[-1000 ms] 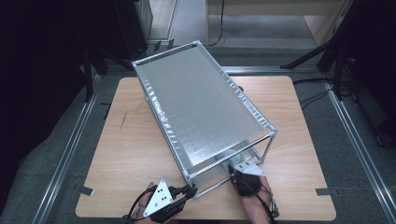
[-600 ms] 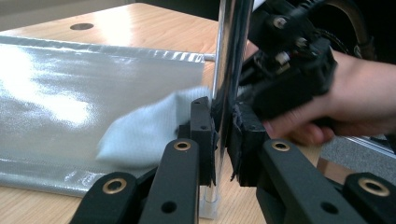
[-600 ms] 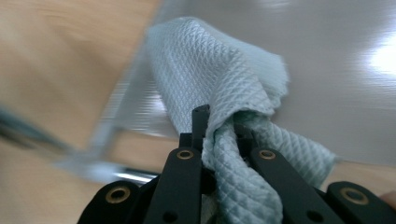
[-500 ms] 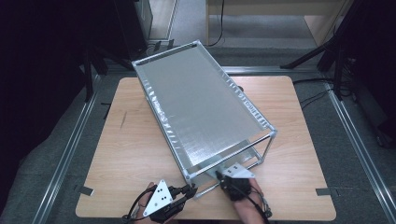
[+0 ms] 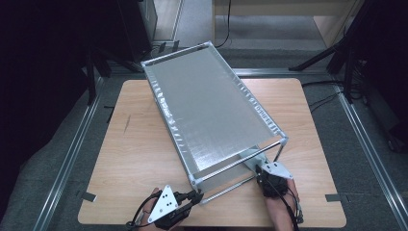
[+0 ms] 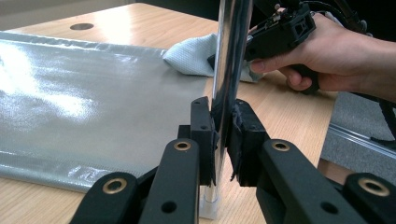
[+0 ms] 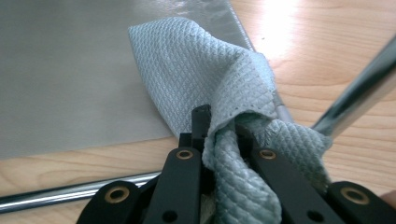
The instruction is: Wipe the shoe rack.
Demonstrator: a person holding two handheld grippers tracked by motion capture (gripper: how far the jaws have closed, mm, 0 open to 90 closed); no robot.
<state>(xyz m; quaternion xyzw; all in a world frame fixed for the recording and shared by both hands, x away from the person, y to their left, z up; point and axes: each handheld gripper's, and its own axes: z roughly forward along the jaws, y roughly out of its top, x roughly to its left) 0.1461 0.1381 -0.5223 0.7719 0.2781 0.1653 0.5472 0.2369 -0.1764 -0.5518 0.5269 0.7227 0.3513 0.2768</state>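
— Where's the cloth (image 7: 205, 70)?

— Bunched between the right gripper's (image 7: 222, 122) jaws, clamped tight, lying on the grey shelf sheet (image 5: 211, 110) at the near right corner of the metal rack (image 5: 284, 140).

— And the left gripper (image 6: 223, 122)?

— Jaws pressed together on the rack's chrome upright post (image 6: 229, 56) at its near left corner, just above the wooden table (image 5: 134, 159).
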